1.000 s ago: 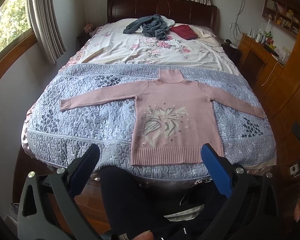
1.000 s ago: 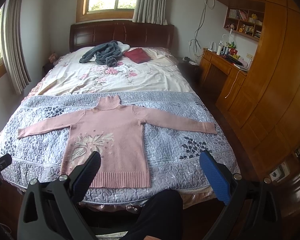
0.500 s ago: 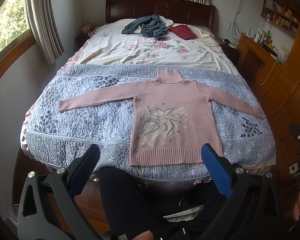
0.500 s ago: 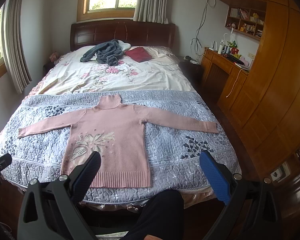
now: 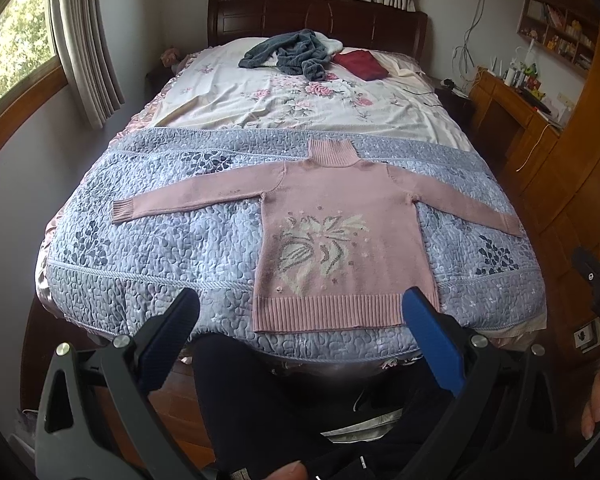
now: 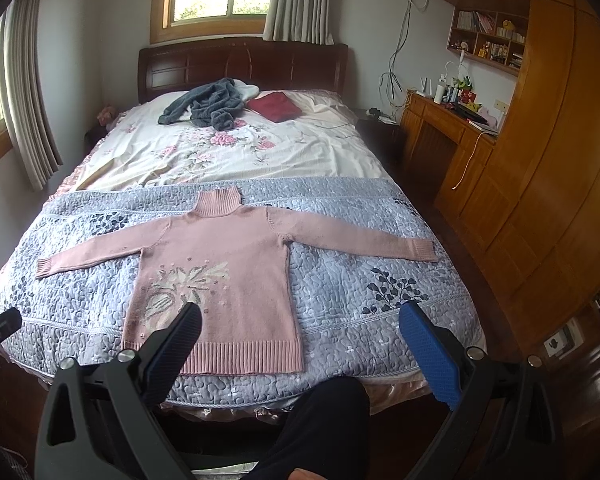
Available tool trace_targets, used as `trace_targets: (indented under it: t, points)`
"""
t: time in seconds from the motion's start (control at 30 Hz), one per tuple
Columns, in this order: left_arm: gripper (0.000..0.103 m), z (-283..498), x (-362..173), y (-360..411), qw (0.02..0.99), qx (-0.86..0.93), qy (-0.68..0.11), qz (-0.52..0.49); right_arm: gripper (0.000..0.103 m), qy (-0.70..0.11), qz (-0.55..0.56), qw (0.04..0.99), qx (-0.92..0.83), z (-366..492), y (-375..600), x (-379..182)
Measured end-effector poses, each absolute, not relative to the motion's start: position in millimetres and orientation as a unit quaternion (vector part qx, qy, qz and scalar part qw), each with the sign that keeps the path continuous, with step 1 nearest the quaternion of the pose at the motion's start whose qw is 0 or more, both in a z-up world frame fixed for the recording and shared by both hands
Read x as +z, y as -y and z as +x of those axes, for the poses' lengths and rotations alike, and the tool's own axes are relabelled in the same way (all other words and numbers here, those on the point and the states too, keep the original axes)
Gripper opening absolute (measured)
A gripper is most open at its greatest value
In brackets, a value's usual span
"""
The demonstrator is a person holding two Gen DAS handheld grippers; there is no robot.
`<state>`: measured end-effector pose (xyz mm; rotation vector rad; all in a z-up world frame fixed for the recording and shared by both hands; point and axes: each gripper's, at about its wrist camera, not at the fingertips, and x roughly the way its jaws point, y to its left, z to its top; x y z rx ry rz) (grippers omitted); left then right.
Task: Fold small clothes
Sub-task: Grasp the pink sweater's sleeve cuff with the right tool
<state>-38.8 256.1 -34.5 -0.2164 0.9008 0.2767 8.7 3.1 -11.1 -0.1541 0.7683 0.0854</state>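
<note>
A pink turtleneck sweater (image 5: 342,236) (image 6: 224,268) with a pale flower pattern lies flat, face up, on a grey-blue quilt (image 5: 172,248) (image 6: 360,292) at the foot of the bed. Both sleeves are spread straight out to the sides; the ribbed hem faces me. My left gripper (image 5: 300,332) hovers short of the hem, off the bed's front edge, open and empty. My right gripper (image 6: 300,344) is also open and empty, held before the hem's right corner. Neither touches the cloth.
Farther up the floral sheet (image 6: 228,152) lie a grey garment (image 6: 208,106) and a dark red folded cloth (image 6: 275,107) near the headboard. A wooden desk and cabinets (image 6: 540,184) line the right side. A person's dark-trousered leg (image 5: 260,400) stands against the bed's foot.
Both grippers have drifted slightly; the bed sits a little lower in the right view. The sweater has not moved and both grippers stay open.
</note>
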Motion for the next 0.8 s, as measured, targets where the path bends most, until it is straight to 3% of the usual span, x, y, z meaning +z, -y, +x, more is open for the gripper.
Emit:
trace_targets:
  t: [0.27, 0.4, 0.47, 0.6, 0.73, 0.8]
  points:
    - [0.1, -26, -47, -259, 0.9, 0.105, -0.407, -0.113, 0.099, -0.333, -0.058, 0.938, 0.079, 27, 14, -31]
    - [0.1, -2, -69, -249, 0.914, 0.057, -0.39, -0.095, 0.097, -0.378, -0.052, 0.923, 0.052, 82, 47, -78]
    - [0.1, 14, -79, -245, 0.91, 0.047, -0.401, -0.09, 0.083, -0.408, -0.004, 0.912, 0.043, 117, 80, -104]
    - [0.1, 44, -96, -238, 0.898, 0.017, -0.425, -0.112, 0.069, -0.478, 0.139, 0.867, 0.028, 188, 167, -162]
    - [0.1, 74, -112, -234, 0.892, 0.023, -0.437, -0.112, 0.044, -0.506, 0.334, 0.795, 0.027, 245, 262, -232]
    - [0.1, 89, -118, -234, 0.891, 0.03, -0.44, -0.111, 0.043, -0.485, 0.413, 0.771, 0.021, 270, 304, -259]
